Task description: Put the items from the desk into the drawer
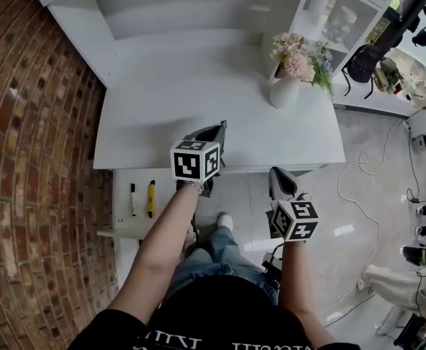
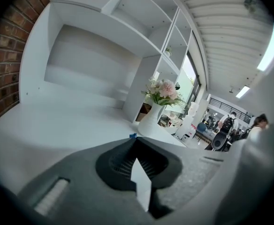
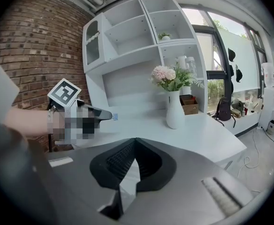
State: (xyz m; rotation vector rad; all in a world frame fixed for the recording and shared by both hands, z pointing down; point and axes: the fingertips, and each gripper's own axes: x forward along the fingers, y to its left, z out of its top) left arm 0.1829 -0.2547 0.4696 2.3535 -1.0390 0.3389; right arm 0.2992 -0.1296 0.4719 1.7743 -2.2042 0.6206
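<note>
Left tool [image 1: 214,131] closed over the desk [image 1: 162,133] edge, pinching what looks like a small blue item [image 3: 115,117], too tiny to name; right tool [image 1: 279,175] closed and empty. Carry left and down to the open drawer [image 1: 122,221], then release beside the marker [image 1: 133,199] and yellow pen [image 1: 151,198].

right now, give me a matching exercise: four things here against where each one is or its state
Things: 1 white vase; 2 black marker; 3 small blue item; 4 right gripper.
Places or states: a in the open drawer; b shut, empty; c on the desk; d pinched by the left gripper.
Pairs: 1-c, 2-a, 3-d, 4-b.
</note>
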